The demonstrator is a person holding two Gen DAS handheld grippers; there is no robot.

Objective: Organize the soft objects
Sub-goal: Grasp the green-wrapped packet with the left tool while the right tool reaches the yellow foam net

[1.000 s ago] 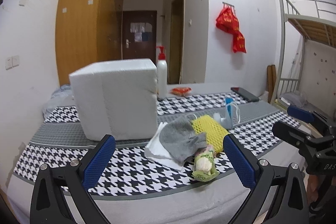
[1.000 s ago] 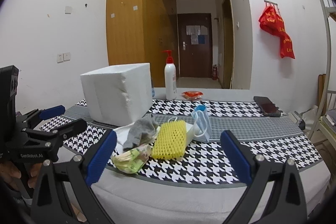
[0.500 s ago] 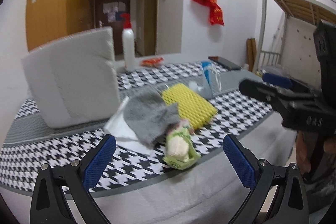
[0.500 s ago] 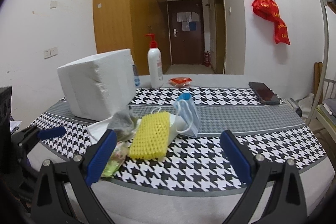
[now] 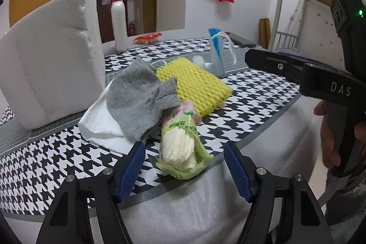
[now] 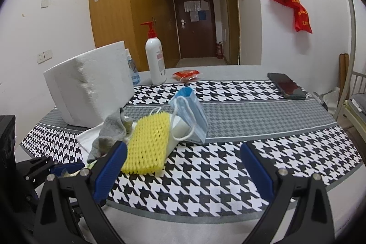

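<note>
The green pack (image 5: 180, 148) of white pads is seen right in front of the left gripper (image 5: 184, 166), at 12 o'clock from it. The pack lies at the near edge of the surface (image 5: 240, 111), and its near end sits between the two blue pads (image 5: 132, 166). The jaws have just been closing, with the pack between them. They are not pressing on it yet; a gap is seen on each side. So the left gripper is released and nothing is held in it.

The pack's long side runs away from the gripper, from 6 o'clock to 12 o'clock. That means the jaws can be shut across its thin side, which looks like the easy way to pinch it. Its far end is tucked under the grey sock (image 5: 139, 100). The sock lies at 11 o'clock from the pack, on a white cloth (image 5: 100, 125). The yellow net (image 5: 194, 84) lies at 1 o'clock.

The right gripper (image 6: 183, 166) is also released, with wide jaws and nothing between them. In its view the pack is almost hidden at 9 o'clock, behind its left finger. The yellow net and the blue mask (image 6: 192, 116) are closer to it, at 11 and 12 o'clock.

So the left gripper is judged the nearer one for the pack. A white foam box (image 5: 50, 70) stands at 10 o'clock behind the pile.
</note>
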